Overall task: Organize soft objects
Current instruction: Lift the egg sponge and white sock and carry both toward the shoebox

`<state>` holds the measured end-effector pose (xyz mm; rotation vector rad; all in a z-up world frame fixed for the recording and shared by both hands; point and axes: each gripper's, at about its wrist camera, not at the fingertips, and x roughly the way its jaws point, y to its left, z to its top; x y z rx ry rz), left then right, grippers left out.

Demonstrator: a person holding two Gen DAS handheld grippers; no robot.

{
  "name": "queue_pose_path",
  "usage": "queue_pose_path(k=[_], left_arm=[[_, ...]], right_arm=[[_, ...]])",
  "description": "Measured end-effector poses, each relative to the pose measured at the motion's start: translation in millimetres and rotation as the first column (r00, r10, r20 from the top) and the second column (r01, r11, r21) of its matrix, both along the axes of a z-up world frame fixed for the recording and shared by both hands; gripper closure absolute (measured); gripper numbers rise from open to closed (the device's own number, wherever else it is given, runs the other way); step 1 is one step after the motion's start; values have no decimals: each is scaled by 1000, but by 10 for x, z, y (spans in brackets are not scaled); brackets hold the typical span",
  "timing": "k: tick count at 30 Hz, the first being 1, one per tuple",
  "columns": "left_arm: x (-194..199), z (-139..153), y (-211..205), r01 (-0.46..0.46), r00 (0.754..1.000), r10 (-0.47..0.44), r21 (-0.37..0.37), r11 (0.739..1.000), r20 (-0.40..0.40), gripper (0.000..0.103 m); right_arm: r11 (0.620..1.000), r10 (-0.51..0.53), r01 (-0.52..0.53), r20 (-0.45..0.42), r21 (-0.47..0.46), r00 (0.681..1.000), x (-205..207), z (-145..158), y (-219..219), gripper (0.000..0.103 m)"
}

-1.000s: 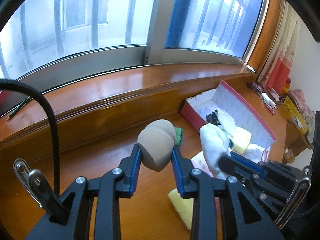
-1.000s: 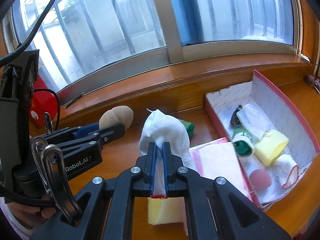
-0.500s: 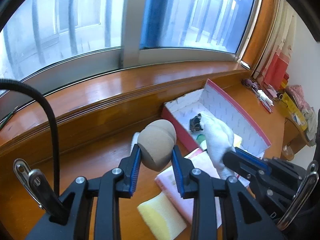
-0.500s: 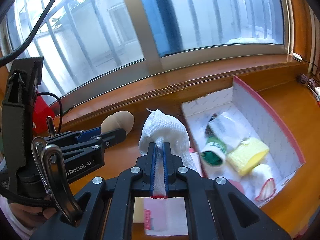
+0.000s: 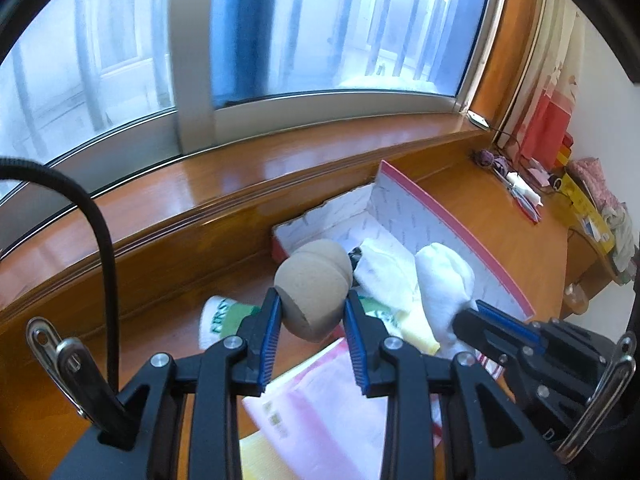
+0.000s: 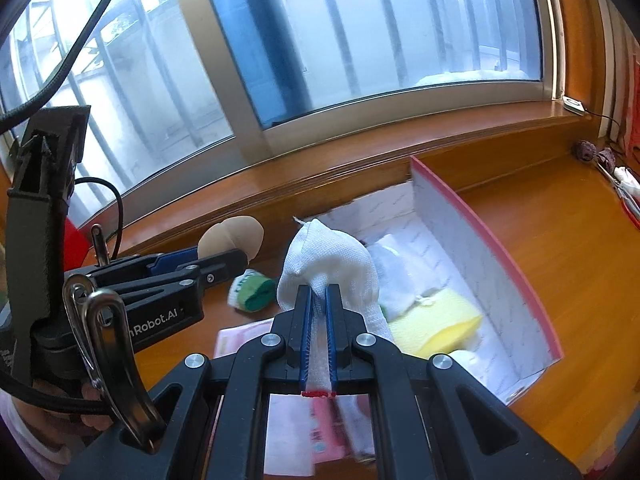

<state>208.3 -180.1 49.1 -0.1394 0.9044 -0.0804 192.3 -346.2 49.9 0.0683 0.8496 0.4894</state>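
As both hands carried across, the left gripper (image 5: pixel 310 314) clamped the tan ball (image 5: pixel 314 286), the right gripper (image 6: pixel 318 334) pinched the white cloth (image 6: pixel 328 266), and the box (image 6: pixel 488 248) drew nearer for dropping.

Daylight enters through the window (image 5: pixel 280 40) ahead of me, glaring off the glossy sill (image 6: pixel 400 136). Fisheye bends my edges; background shows motion blur.

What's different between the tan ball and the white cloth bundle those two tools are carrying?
The tan ball is smooth and round; the white cloth bundle is woven, lumpy and peaked. The left tool grips the ball with its jaws well apart; the right tool pinches the bundle's lower end almost shut. Both are soft and held up near the pink-edged box.
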Motion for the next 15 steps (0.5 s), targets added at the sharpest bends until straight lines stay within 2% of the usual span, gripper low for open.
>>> queue_pose_path(k=[15], left_arm=[[589, -196, -296, 34, 999, -33, 28, 999, -44, 71]], right_arm=[[1000, -17, 17, -16, -17, 1000, 586, -166, -237, 95]])
